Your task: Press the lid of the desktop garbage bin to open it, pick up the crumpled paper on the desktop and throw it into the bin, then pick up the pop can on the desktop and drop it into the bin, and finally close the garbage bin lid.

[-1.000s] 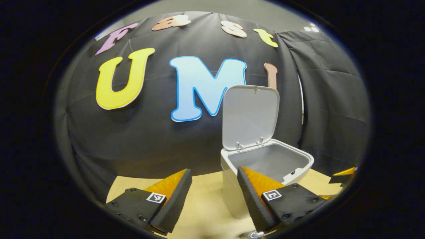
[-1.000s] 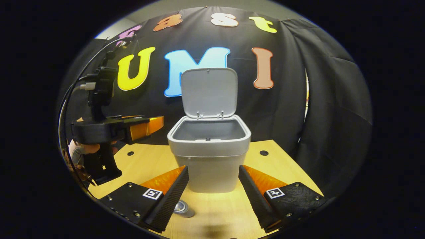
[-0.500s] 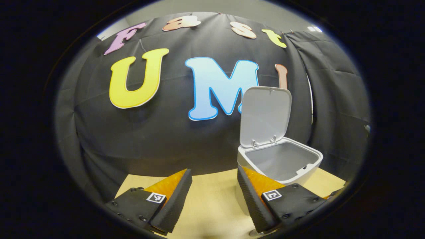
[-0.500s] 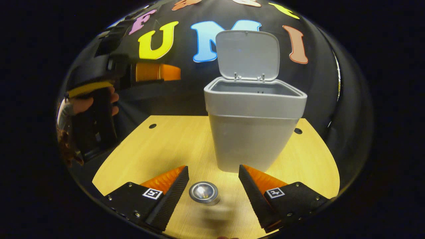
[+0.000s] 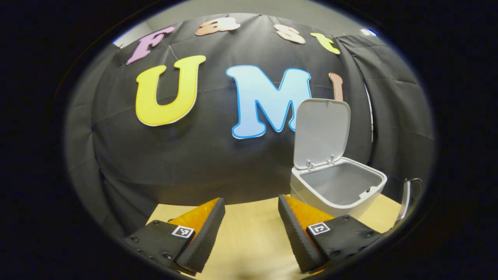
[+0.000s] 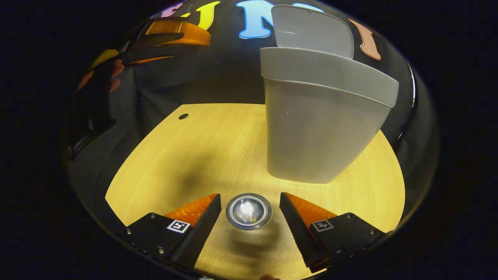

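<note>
The grey bin point(image 6: 323, 128) stands on the wooden desktop point(image 6: 186, 155) with its lid point(image 6: 311, 31) raised upright. In the left gripper view the bin point(image 5: 338, 190) sits at the right, its inside grey, lid point(image 5: 321, 132) up. A pop can point(image 6: 249, 210) shows end-on as a shiny metal disc between the fingers of my right gripper point(image 6: 250, 216), which is open; the fingers stand apart from the can on both sides. My left gripper point(image 5: 251, 229) is open and holds nothing, above the desktop left of the bin. It also appears in the right gripper view as the left gripper point(image 6: 171, 37), upper left.
A person's hand point(image 6: 113, 74) holds the left gripper at the upper left of the right gripper view. A small round hole point(image 6: 183, 116) marks the desktop's far left. Black cloth walls close the back and right. Part of the right gripper's handle point(image 5: 406, 200) shows beside the bin.
My right gripper has dropped low and tilted down, bringing the pop can between its open fingers. My left gripper has drifted left, so the bin slid rightward in its view.
</note>
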`<state>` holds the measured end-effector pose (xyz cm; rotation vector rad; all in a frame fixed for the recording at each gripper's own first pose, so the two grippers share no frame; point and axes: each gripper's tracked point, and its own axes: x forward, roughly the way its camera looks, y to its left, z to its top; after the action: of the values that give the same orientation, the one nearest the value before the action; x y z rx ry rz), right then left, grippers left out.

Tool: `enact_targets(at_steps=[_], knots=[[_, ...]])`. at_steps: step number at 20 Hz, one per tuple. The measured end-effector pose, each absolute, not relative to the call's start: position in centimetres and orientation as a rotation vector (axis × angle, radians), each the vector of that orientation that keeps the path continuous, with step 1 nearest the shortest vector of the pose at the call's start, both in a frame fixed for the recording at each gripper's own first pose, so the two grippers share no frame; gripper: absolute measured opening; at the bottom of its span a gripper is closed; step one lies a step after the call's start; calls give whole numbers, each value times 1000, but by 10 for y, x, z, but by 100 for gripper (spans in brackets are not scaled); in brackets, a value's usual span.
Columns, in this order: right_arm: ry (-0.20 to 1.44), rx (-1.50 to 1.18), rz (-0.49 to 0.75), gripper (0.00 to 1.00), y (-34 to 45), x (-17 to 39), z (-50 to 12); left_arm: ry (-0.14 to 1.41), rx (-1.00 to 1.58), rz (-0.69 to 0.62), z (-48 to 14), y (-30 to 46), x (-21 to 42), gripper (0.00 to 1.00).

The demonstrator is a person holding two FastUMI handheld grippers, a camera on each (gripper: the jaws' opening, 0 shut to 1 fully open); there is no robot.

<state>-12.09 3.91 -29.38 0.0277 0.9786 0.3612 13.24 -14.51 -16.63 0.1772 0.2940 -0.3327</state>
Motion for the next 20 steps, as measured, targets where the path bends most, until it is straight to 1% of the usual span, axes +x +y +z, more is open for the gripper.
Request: enact_targets(at_steps=[1,2,3,4,5,6,9,10,11,12,15,19,20], knots=[[989,25,363,98,40,-120,-294,296,179,-330,-167,-144,133,94],[998,22,363,98,40,-120,-298,298,180,-328,-169,-142,133,87],[1008,22,365,95,41,-123,-301,299,182,-326,-170,-141,134,87],[1017,19,364,98,40,-123,-303,302,183,-326,-170,-141,135,87],[1026,15,365,98,40,-125,-306,304,183,-325,-171,-140,135,87],[1033,8,365,97,40,-125,-308,305,183,-324,-171,-139,135,94],[1059,-11,370,97,40,-130,-316,310,181,-321,-173,-137,136,94],[1056,-18,373,96,40,-128,-314,313,178,-321,-175,-138,136,94],[1061,-27,378,85,40,-132,-315,315,176,-320,-175,-137,136,94],[1062,-34,381,85,40,-131,-314,316,174,-318,-176,-137,136,94],[1029,-28,395,85,41,-123,-305,320,172,-313,-178,-134,136,94],[938,-26,408,85,46,-105,-277,323,169,-306,-177,-130,135,94],[914,-27,413,85,48,-100,-269,324,167,-305,-178,-129,135,91]])
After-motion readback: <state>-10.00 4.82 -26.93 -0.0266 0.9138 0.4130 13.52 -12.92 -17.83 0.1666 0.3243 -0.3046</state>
